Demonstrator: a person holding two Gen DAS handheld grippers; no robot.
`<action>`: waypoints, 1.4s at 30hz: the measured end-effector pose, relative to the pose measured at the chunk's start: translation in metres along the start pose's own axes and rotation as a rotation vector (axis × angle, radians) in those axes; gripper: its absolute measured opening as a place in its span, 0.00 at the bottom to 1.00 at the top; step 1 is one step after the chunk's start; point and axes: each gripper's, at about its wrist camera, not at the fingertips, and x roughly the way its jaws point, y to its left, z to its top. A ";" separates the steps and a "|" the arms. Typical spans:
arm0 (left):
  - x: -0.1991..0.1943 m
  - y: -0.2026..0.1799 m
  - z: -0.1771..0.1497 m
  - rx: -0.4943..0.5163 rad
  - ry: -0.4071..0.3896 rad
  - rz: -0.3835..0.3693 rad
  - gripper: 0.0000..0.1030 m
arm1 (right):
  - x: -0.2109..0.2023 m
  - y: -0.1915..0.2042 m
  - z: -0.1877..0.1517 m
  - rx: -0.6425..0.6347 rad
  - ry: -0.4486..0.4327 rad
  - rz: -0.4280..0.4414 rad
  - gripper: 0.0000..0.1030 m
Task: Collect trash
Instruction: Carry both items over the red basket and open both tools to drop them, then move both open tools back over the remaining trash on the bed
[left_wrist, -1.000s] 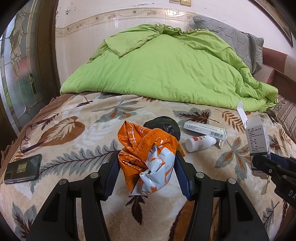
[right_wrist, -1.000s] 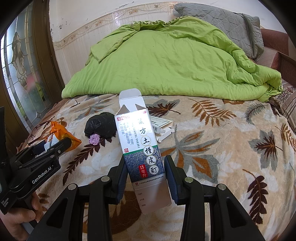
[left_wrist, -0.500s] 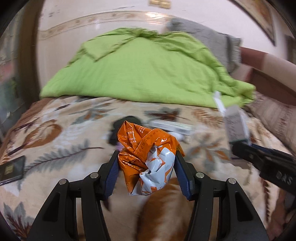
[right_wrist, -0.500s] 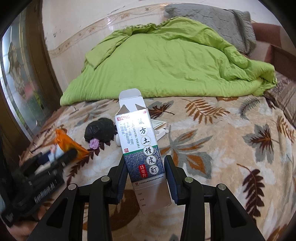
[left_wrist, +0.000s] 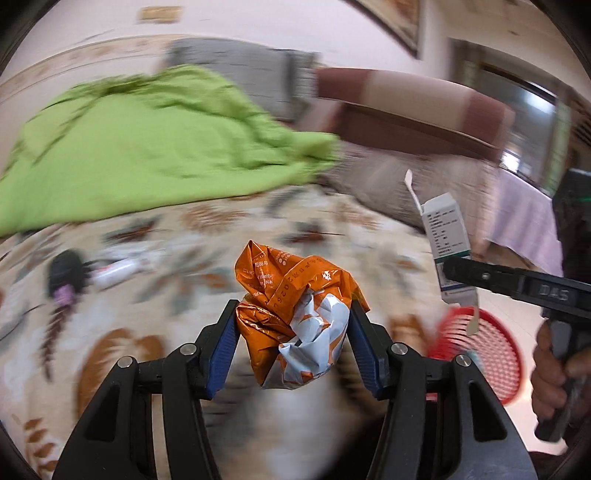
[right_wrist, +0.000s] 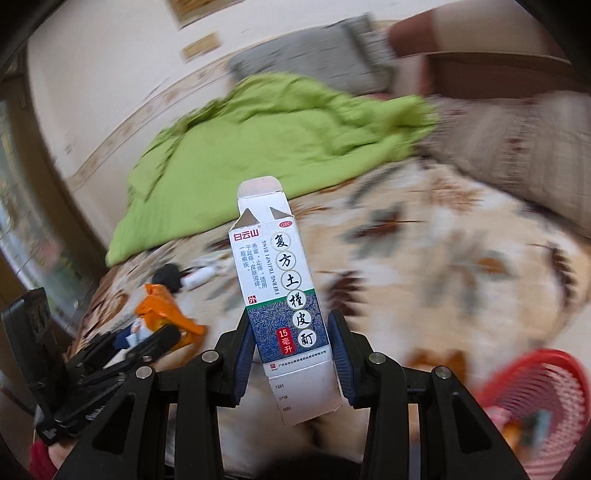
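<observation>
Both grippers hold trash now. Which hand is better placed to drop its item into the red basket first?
Probably the right. The right gripper, shut on the medicine box, is nearer the red basket; the box's lower flap already hangs over its rim. The left gripper holds the orange wrapper over the bed.

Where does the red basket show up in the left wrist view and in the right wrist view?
Left wrist view: the red basket sits at lower right, on the floor past the bed's edge, below the right gripper and its medicine box.
Right wrist view: the basket is in the bottom right corner, partly cut off by the frame.
Shared landmark: the green quilt heaped at the back of the bed, upper left in both views.
</observation>
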 end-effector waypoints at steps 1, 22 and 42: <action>0.002 -0.020 0.003 0.027 0.007 -0.043 0.54 | -0.012 -0.012 -0.001 0.011 -0.008 -0.027 0.41; 0.098 -0.206 -0.007 0.187 0.348 -0.360 0.68 | -0.116 -0.204 -0.089 0.396 0.047 -0.277 0.56; 0.043 0.046 0.008 -0.062 -0.246 0.422 0.82 | -0.006 -0.018 -0.031 0.021 -0.005 -0.299 0.60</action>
